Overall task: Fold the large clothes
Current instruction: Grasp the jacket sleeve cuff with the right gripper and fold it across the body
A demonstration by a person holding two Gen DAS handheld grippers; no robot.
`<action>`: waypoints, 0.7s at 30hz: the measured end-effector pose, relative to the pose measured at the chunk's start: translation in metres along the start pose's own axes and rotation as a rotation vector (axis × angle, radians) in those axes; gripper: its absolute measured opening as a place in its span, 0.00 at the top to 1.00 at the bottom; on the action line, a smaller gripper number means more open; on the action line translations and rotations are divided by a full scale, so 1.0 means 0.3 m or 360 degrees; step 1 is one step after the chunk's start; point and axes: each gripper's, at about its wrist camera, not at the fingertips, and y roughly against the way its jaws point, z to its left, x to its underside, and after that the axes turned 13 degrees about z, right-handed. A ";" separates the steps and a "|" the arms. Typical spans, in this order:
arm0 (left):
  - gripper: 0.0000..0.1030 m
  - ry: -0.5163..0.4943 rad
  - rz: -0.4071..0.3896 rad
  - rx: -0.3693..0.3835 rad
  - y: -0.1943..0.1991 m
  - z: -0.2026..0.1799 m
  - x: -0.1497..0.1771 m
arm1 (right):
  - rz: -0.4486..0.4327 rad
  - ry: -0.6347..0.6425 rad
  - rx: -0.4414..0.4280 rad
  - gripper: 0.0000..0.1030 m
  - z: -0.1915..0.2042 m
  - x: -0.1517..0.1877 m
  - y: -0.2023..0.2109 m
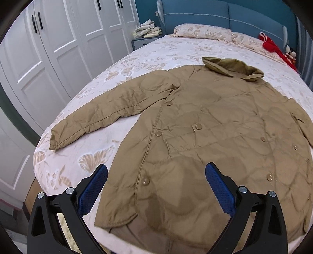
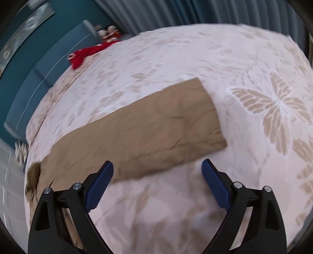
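Note:
A tan quilted coat [image 1: 205, 125] lies spread flat on the bed, front up, collar toward the headboard. Its one sleeve [image 1: 109, 113] stretches out toward the bed's left edge. My left gripper [image 1: 156, 175] hovers open above the coat's lower hem, near a front button, with nothing between its blue pads. In the right wrist view the coat's other sleeve [image 2: 148, 129] lies straight across the bedspread, its cuff at the right end. My right gripper [image 2: 157, 172] hangs open just over that sleeve's near edge, holding nothing. The picture there is blurred.
The bed [image 1: 148, 52] has a pink bedspread with butterfly print and a blue headboard [image 1: 225, 17]. A pillow [image 1: 207, 32], red cloth [image 1: 273, 46] and small dolls lie near the head. White wardrobe doors [image 1: 49, 48] and a nightstand with folded laundry [image 1: 147, 31] stand left.

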 end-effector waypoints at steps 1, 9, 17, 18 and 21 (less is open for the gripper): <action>0.05 0.0002 0.0010 -0.0015 -0.017 -0.005 -0.012 | -0.0005 -0.0024 0.0006 0.17 -0.015 -0.016 -0.016; 0.05 0.0040 0.0057 -0.0034 -0.090 -0.029 -0.063 | -0.0032 -0.0078 -0.0097 0.91 0.015 -0.117 -0.061; 0.05 0.0081 0.0044 -0.0029 -0.121 -0.012 -0.106 | -0.0160 0.0419 -0.0557 0.95 0.541 -0.090 0.139; 0.05 0.0092 0.0045 -0.0028 -0.125 -0.005 -0.111 | -0.0142 0.0537 -0.0626 0.95 0.644 -0.054 0.164; 0.05 0.0142 0.0043 -0.0049 -0.143 0.033 -0.129 | -0.0049 0.0861 -0.0804 0.95 0.926 0.093 0.206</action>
